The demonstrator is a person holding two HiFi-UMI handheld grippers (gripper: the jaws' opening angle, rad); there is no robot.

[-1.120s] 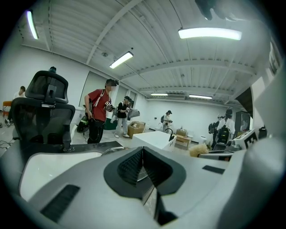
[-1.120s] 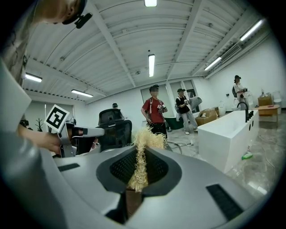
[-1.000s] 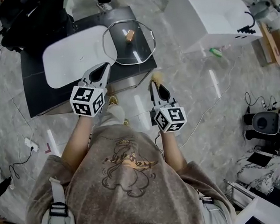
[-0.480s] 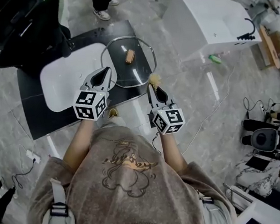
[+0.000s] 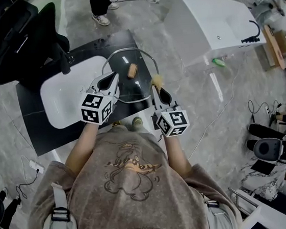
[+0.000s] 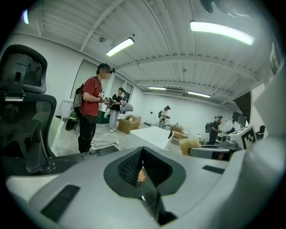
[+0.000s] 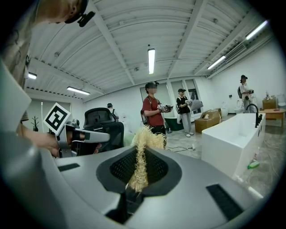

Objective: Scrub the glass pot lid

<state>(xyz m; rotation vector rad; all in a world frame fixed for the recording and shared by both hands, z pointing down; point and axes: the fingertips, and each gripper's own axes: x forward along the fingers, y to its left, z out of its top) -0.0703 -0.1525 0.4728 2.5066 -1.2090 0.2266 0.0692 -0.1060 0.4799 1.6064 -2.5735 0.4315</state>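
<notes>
Fingers of my left gripper are pressed together on nothing. The right gripper pinches a straw-coloured scrubber. Glass lid lies flat on the black bench, knob up, just ahead. I'd pin the rim with the left tips and scrub in firm circles.

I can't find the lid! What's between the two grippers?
The glass pot lid, with its wooden knob, lies between the left gripper and right gripper in the head view.
</notes>
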